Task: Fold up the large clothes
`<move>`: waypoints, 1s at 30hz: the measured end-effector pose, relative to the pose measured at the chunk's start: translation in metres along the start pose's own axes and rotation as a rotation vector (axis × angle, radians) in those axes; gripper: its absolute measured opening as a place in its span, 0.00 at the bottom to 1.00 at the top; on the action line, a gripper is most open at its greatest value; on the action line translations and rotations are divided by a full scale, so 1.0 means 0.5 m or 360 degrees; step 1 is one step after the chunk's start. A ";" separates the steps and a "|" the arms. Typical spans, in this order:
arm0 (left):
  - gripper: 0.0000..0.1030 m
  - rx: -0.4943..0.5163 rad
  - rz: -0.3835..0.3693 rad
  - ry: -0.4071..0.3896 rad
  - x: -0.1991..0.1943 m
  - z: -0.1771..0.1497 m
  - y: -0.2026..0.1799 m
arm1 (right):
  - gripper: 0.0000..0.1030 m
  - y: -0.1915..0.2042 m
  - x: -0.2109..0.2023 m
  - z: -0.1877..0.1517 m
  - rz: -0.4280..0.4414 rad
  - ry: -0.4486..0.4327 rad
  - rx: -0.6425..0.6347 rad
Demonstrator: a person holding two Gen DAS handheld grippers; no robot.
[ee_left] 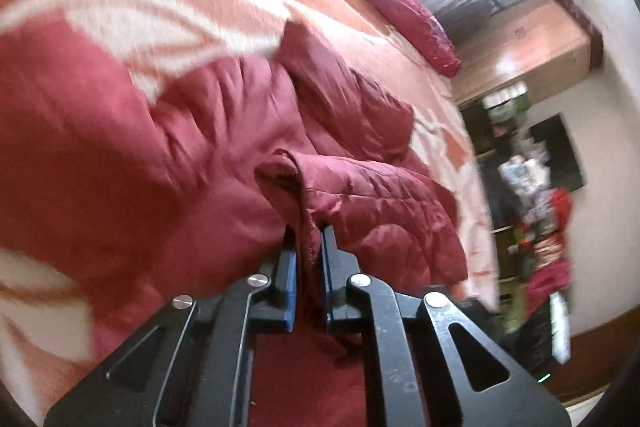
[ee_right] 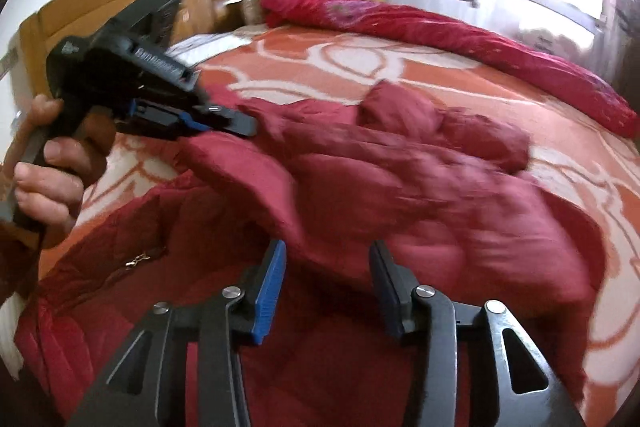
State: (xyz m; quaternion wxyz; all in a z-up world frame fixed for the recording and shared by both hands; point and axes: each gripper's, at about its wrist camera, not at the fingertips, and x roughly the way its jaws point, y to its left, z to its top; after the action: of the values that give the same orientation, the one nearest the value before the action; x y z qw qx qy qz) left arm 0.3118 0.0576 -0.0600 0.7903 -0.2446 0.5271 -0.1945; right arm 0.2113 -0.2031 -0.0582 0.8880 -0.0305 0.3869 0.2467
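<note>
Fabric of the dark red padded jacket [ee_left: 360, 203] is pinched as a thin fold between the narrowed jaws of the left gripper [ee_left: 309, 239], while the right gripper [ee_right: 328, 259] hovers with jaws apart and nothing between them, just above the jacket's near part. The jacket lies rumpled across the orange-and-white bedspread [ee_right: 360, 63], with a rolled red quilt [ee_right: 460, 35] beyond. Judged from so thin a bite, slick cloth could slip out on lifting, and the unheld side would sag and spoil the fold.

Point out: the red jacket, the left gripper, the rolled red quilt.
red jacket [ee_right: 420, 187]: right wrist view, puffy middle.
left gripper [ee_left: 309, 233]: left wrist view, between fingertips, shut on a jacket fold.
rolled red quilt [ee_right: 460, 35]: right wrist view, mid-roll.
</note>
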 end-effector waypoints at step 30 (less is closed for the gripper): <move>0.14 0.0558 0.0597 0.0013 0.129 -0.079 -0.129 | 0.48 -0.230 0.042 -0.045 -0.0222 0.0204 0.0641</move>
State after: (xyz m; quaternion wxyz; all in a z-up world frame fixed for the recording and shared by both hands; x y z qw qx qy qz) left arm 0.2958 -0.0380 -0.0820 0.8408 -0.0009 0.5245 -0.1339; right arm 0.2617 -0.3008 -0.1043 0.8647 0.1053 0.4808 0.0999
